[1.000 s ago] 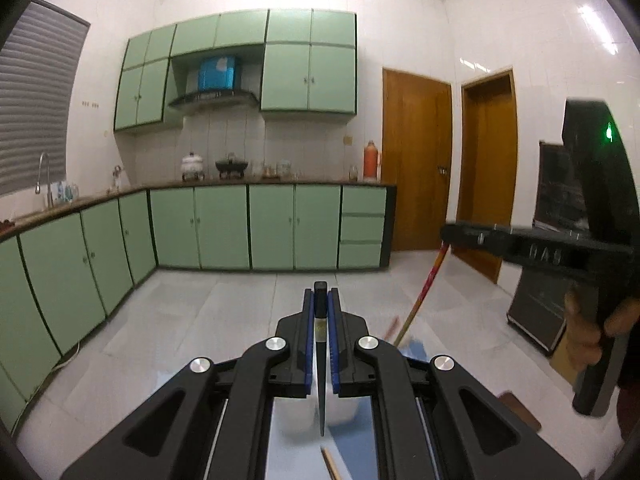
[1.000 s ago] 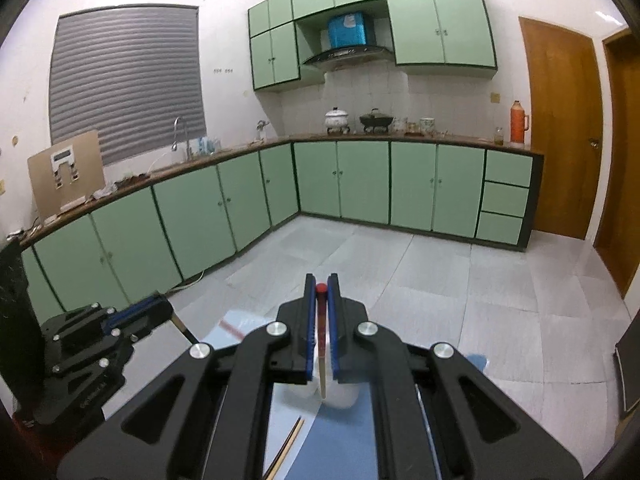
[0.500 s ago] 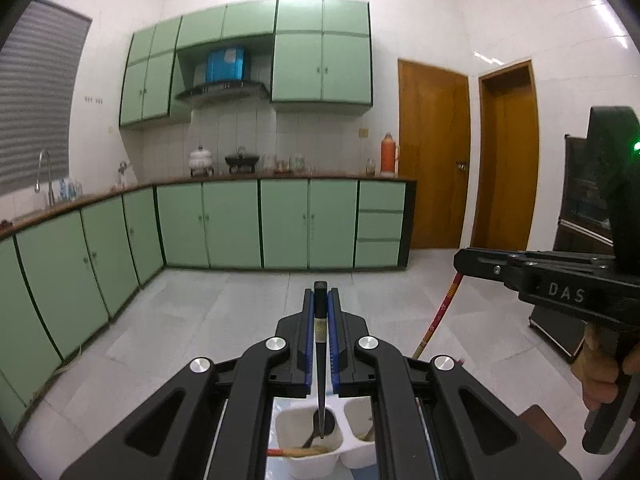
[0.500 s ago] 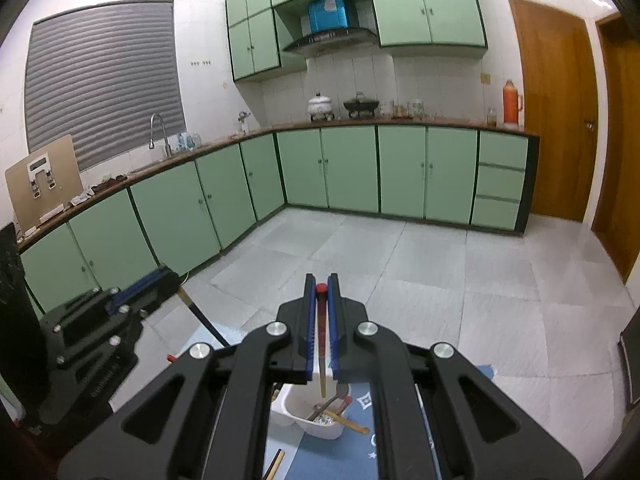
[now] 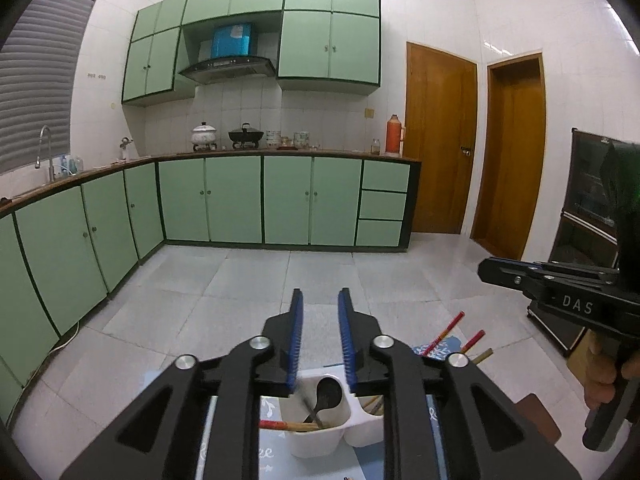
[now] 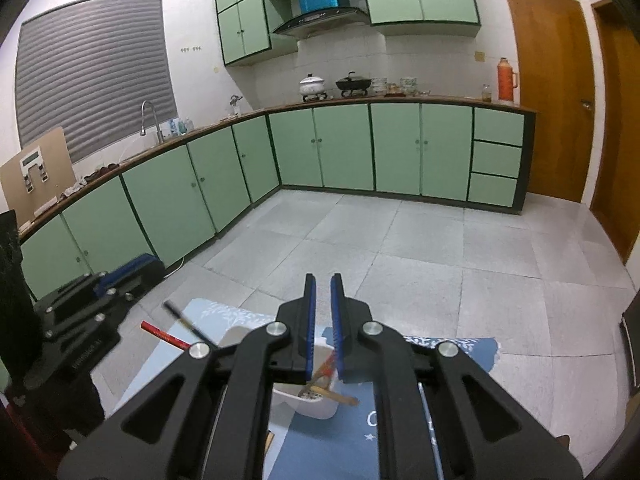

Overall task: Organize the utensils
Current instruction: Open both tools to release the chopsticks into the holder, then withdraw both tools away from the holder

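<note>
A white two-compartment holder (image 5: 316,442) stands on a blue mat just below both grippers. My left gripper (image 5: 320,294) hovers over it with its jaws opening. No pad touches the dark spoon (image 5: 330,390), whose bowl lies in the left compartment beside a red-and-wood chopstick (image 5: 288,425). My right gripper (image 6: 323,280) is also opening above the holder (image 6: 316,406). A red chopstick (image 6: 326,365) shows low in its gap, loose, dropped into the cup. More chopsticks (image 5: 444,334) lean out of the right compartment. The right gripper (image 5: 516,276) appears at the right edge.
The blue patterned mat (image 6: 452,350) covers the surface near a tiled floor. Green cabinets run along the left and back. A dark rod (image 6: 182,318) and a red stick (image 6: 164,332) poke out leftward toward the left gripper (image 6: 120,280). A hand (image 5: 604,380) grips the right tool.
Both grippers sank toward the holder, which came into view. Both jaws went from shut to parted; the spoon and the red chopstick were let go into the holder.
</note>
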{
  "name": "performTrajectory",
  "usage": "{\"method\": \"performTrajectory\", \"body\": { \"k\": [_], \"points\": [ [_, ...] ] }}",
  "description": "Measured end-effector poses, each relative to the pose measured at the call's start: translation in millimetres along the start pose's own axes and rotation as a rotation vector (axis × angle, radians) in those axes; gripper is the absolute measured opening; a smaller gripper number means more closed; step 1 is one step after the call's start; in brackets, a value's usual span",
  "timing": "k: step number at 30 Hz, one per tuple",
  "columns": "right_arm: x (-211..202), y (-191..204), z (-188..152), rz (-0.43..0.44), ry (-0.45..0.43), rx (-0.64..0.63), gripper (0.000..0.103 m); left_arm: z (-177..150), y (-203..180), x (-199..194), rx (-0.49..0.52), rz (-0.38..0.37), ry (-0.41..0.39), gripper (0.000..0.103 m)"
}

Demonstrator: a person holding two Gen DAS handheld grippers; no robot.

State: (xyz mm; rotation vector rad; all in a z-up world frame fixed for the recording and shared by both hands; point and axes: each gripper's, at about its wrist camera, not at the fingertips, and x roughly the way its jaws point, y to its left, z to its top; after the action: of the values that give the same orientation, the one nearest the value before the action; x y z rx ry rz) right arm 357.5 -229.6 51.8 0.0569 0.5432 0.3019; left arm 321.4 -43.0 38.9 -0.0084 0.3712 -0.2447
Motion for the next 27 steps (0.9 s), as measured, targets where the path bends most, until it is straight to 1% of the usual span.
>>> {"method": "performTrajectory", "body": {
  "k": [1, 2, 3, 5, 6, 7, 8, 9, 10, 12, 14, 18, 23, 27],
  "points": [
    [-6.3, -1.4, -1.9, -0.003, -0.011, 0.006, 0.014, 0.0, 0.5, -4.8, -0.001, 0.001, -0.006, 0.026],
    [-13.1, -3.3, -4.4, -0.007, -0.022, 0.015, 0.02, -1.0, 0.4, -11.4, -0.003, 0.004, -0.012, 0.03],
    [-19.7, -4.8, -6.8, -0.012, -0.034, 0.023, 0.025, -0.4, 1.4, -14.8, -0.005, 0.006, -0.015, 0.031],
    [-34.1, -6.8, -13.7, -0.019, -0.058, 0.033, 0.033, -3.9, 1.8, -27.1, -0.009, 0.006, -0.019, 0.037],
    [-39.9, -7.8, -17.0, -0.022, -0.069, 0.037, 0.039, -5.5, 1.8, -31.1, -0.012, 0.009, -0.02, 0.04],
    [-48.2, -7.2, -22.6, -0.03, -0.084, 0.04, 0.043, -9.3, 1.4, -39.2, -0.016, 0.01, -0.023, 0.046],
    [-56.6, -5.9, -29.2, -0.04, -0.102, 0.042, 0.052, -11.4, 1.4, -43.4, -0.019, 0.009, -0.025, 0.051],
    [-64.1, -5.3, -35.6, -0.05, -0.119, 0.041, 0.063, -15.7, 0.4, -50.8, -0.025, 0.004, -0.027, 0.053],
    [-70.3, -4.5, -41.7, -0.059, -0.133, 0.04, 0.068, -21.0, -1.0, -57.9, -0.028, 0.001, -0.027, 0.058],
    [-82.7, -3.4, -56.1, -0.077, -0.157, 0.043, 0.082, -31.6, -4.7, -70.3, -0.024, 0.001, -0.03, 0.062],
    [-94.4, 0.1, -72.9, -0.085, -0.172, 0.046, 0.089, -42.7, -8.2, -80.7, -0.02, 0.0, -0.025, 0.069],
    [-108.0, 5.3, -103.2, -0.091, -0.168, 0.048, 0.093, -70.4, -10.1, -100.4, -0.025, 0.009, -0.002, 0.075],
    [-118.7, 17.1, -139.8, -0.086, -0.151, 0.071, 0.097, -101.2, -11.2, -115.3, -0.026, 0.016, 0.042, 0.086],
    [-122.2, 23.5, -165.6, -0.085, -0.125, 0.079, 0.098, -125.6, -13.3, -126.3, -0.036, 0.017, 0.071, 0.093]
  ]
}}
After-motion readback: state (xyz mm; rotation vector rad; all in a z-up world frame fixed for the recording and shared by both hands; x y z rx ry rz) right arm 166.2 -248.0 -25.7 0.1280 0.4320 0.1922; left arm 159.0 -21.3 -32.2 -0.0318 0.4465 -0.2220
